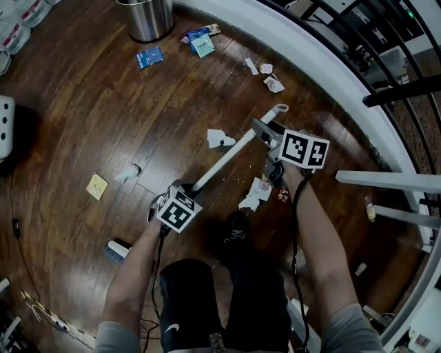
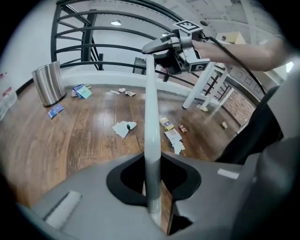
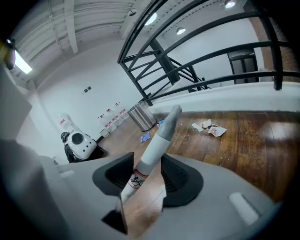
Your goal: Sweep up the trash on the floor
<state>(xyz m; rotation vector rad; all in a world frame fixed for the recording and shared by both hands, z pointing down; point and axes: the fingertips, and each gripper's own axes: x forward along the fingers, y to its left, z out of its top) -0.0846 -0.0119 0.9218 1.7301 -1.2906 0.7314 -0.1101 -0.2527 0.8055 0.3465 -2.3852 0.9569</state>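
Head view. Found left gripper (image 1: 185, 187) clamped on the lower part of the white broom handle (image 1: 231, 155), right gripper (image 1: 264, 131) at its upper end. Noted broom head (image 1: 118, 249) toward the lower-left edge of the wooden floor (image 1: 83, 124). Logged paper scraps (image 1: 220, 138) mid-floor and along the curved white edge, and blue packets (image 1: 149, 56) beside the steel bin (image 1: 146, 19) at the top edge. Bin interior out of sight.

Left gripper view. Confirmed jaws pinching the broom handle from both sides. Saw steel bin upright at far left, contents not visible, packets and scraps lying outside it.

Right gripper view. Found jaws spread, broom handle slanting between them, against one pad with a gap at the other. Noted steel bin upright far off, paper scraps on the floor near the railing (image 3: 211, 61)
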